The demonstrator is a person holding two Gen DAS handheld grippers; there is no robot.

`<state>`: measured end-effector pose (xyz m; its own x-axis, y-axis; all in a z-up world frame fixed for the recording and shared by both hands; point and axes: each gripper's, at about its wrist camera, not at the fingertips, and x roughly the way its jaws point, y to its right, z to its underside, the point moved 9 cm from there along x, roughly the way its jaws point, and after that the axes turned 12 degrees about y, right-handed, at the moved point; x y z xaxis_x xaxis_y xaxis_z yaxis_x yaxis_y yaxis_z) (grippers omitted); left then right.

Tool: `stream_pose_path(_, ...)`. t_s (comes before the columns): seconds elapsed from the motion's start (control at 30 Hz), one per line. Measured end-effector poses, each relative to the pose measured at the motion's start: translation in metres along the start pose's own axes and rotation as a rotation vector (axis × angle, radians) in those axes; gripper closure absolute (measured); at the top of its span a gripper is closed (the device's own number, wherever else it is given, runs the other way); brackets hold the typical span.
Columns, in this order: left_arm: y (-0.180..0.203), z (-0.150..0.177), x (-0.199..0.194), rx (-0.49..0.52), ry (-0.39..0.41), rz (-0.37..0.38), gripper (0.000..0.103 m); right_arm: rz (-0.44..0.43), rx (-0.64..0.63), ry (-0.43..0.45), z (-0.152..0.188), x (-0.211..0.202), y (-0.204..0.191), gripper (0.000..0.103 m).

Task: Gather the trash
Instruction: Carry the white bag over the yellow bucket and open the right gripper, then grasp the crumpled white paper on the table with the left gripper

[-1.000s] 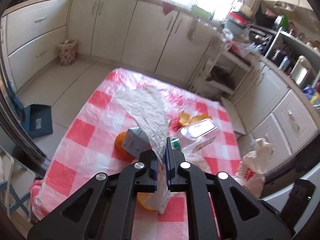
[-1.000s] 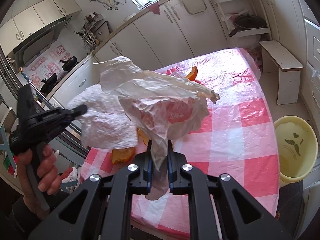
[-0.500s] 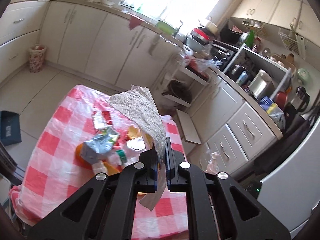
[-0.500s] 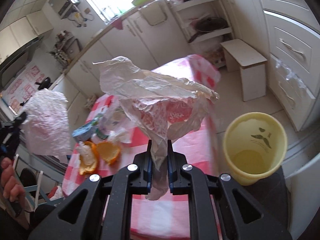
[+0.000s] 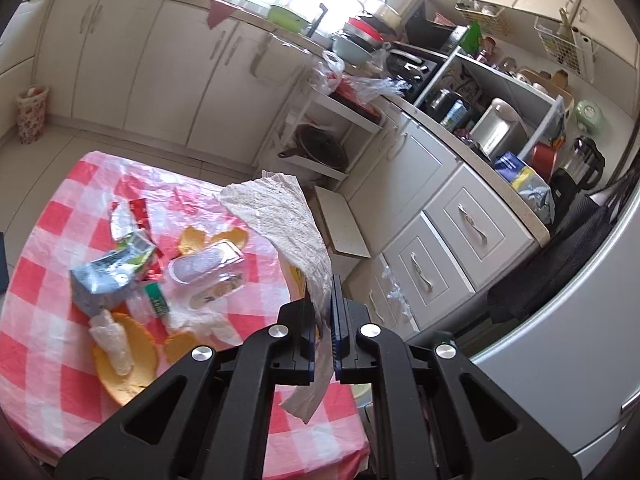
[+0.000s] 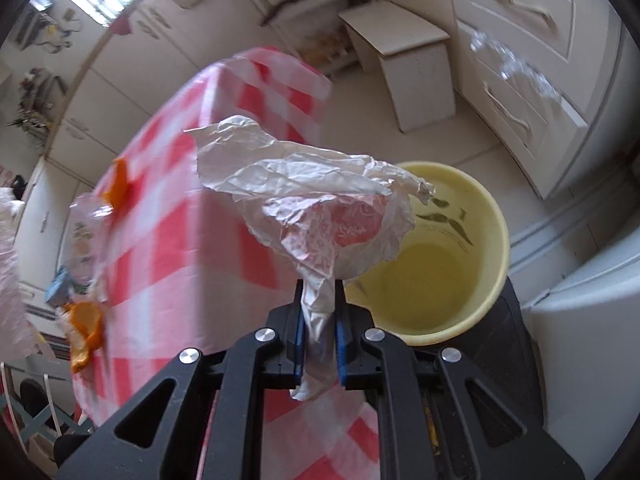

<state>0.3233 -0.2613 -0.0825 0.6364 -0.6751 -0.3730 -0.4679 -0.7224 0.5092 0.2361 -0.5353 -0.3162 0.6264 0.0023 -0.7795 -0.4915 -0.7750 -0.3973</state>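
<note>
- Gripping a crumpled plastic wrapper [image 6: 316, 208], the right tongs [image 6: 319, 320] are clamped shut on it, with the yellow bin [image 6: 492, 216] just ahead to the right and lower.
- The left tongs [image 5: 322, 320] pinch a paper towel [image 5: 284, 220] over the table [image 5: 48, 240] edge, farther from the bin.

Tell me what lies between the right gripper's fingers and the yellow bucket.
In the right wrist view, only the crumpled plastic bag that the right gripper clamps; it hangs partly before the yellow bucket, which looks empty.
</note>
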Motion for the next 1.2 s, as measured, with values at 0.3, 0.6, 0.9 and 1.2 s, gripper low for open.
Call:
stream_pose_path(0.3, 0.036, 0.026, 0.041, 0.019, -0.068, 0.054, 0.097, 0.084, 0.1, -0.175, 0.008, 0.061, 0.058, 0.065)
stream_pose_path(0.6, 0.038, 0.042, 0.061, 0.016, -0.102, 0.039, 0.097, 0.053, 0.07, -0.166, -0.009, 0.05, 0.044, 0.034)
stream_pose_path(0.9, -0.084, 0.084, 0.047, 0.058, -0.238, -0.299, 0.082, -0.186, -0.019, -0.048, -0.033, 0.006, -0.047, 0.034)
stream_pose_path(1.2, -0.105, 0.098, 0.044, 0.104, -0.279, -0.34, 0.056, -0.178, -0.477, -0.047, 0.024, -0.005, -0.143, 0.033)
